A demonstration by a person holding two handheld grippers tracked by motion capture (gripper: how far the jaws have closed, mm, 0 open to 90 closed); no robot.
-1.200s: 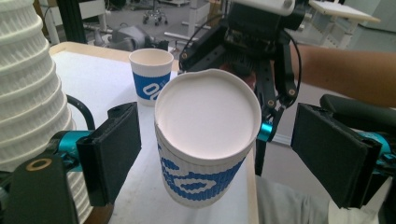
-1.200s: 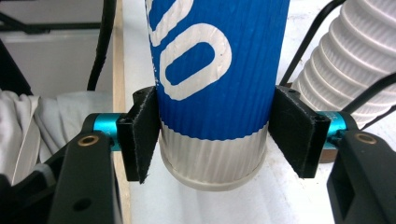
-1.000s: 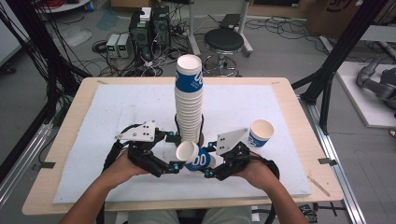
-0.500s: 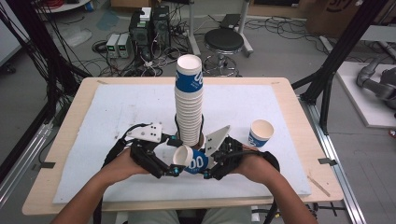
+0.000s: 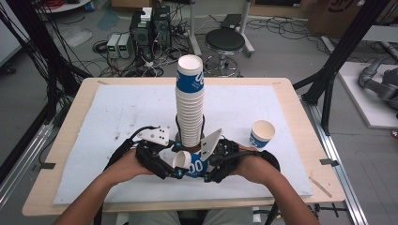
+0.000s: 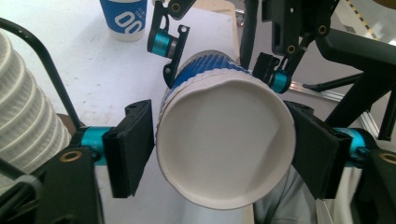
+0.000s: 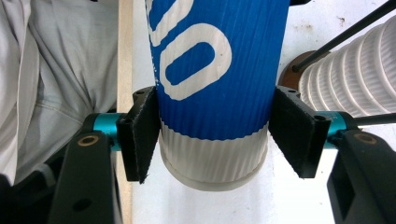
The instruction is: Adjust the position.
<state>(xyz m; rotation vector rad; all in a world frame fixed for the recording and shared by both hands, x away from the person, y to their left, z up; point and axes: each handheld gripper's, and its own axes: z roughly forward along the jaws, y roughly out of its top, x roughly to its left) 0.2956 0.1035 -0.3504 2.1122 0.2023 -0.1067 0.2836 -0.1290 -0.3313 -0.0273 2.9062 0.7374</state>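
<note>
A blue-and-white paper cup [image 5: 190, 164] lies on its side in the air between both grippers, just in front of the tall stack of cups [image 5: 190, 103]. In the left gripper view its open mouth [image 6: 224, 144] faces me. My left gripper [image 6: 224, 154] is shut on its slightly dented rim, both pads touching. My right gripper [image 7: 215, 135] is shut on the cup's body [image 7: 210, 70] near the base. In the high view the left gripper [image 5: 174, 162] and right gripper [image 5: 207, 167] sit close together at the front middle of the table.
A single upright cup [image 5: 262, 133] stands on the white mat [image 5: 117, 112] to the right. The stack rests on a round base with thin black rods beside it [image 6: 51, 88]. The table's near wooden edge [image 7: 124, 56] lies right behind the grippers.
Both hands have come together. The right gripper carried the cup leftward, and the left gripper closed its jaws on the rim.
</note>
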